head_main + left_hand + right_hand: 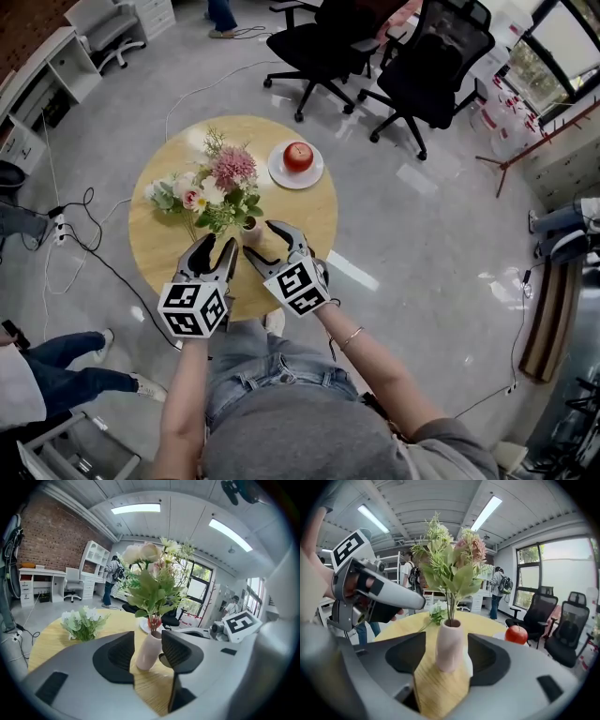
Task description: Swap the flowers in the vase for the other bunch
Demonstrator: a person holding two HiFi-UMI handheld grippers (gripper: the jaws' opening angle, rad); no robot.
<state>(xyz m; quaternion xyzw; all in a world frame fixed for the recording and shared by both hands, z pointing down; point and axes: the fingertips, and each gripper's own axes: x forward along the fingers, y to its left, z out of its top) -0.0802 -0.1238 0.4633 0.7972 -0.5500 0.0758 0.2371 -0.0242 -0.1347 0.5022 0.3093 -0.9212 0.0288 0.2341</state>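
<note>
Round wooden table (159, 253), mid-frame: the pink vase (250, 225) holds a pink-and-green bunch (228, 178), with the white bunch (171, 195) lying to its left. Both the left gripper (217, 246) and the right gripper (260, 238) stand spread, the vase between their jaws unpinched. Probably the swap is unstarted: next, steady the vase and lift the stems straight up.

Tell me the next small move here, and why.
Probably close the left gripper on the vase to steady it. Both it and the right gripper are open, with the vase showing between their jaws and no pad pressing on it. One bunch stands in the vase and the other bunch lies on the table, so the swap looks undone.
</note>
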